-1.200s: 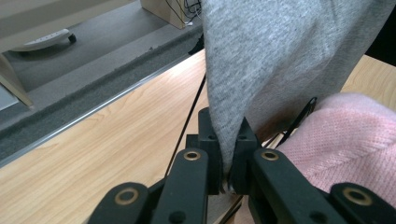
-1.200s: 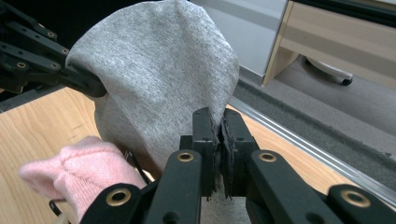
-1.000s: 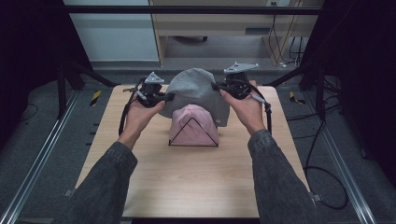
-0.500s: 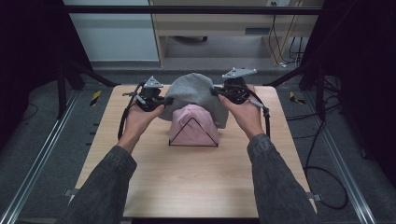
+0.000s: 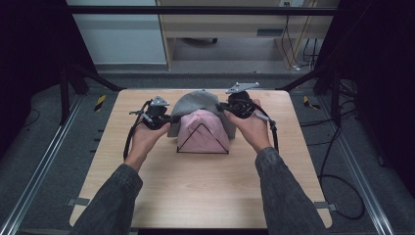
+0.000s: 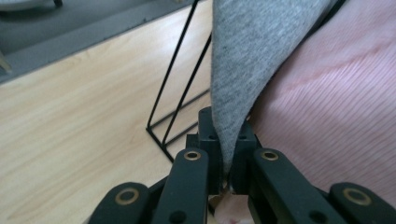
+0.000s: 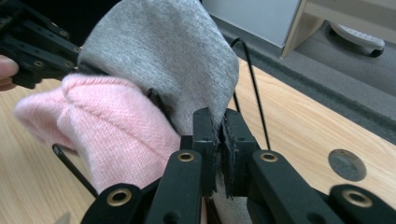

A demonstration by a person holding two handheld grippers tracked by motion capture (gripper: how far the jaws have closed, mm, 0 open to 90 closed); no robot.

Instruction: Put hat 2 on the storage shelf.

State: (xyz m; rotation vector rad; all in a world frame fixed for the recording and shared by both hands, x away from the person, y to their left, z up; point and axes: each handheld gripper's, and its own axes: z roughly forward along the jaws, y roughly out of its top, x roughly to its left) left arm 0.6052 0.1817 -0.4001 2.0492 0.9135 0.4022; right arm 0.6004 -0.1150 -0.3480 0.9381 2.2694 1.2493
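A grey knit hat (image 5: 195, 102) hangs stretched between my two grippers, just behind and over the top of a pink knit hat (image 5: 203, 131) that sits on a black wire stand (image 5: 201, 152) in the middle of the table. My left gripper (image 5: 169, 119) is shut on the grey hat's left edge (image 6: 233, 84), with the fabric pinched between the pads. My right gripper (image 5: 221, 105) is shut on the right edge of the grey hat (image 7: 168, 51). The pink hat (image 7: 116, 135) lies close below the grey one, and the wire stand (image 6: 180, 102) rises beside it.
The wooden table (image 5: 205, 196) has bare surface in front of the stand and at both sides. Dark floor, metal rails (image 5: 44, 161) and cables (image 5: 337, 166) surround it. A light wooden cabinet (image 5: 230, 24) stands beyond the far edge.
Both hands have come down and toward the near side, bringing the grey hat lower over the pink hat on the stand.
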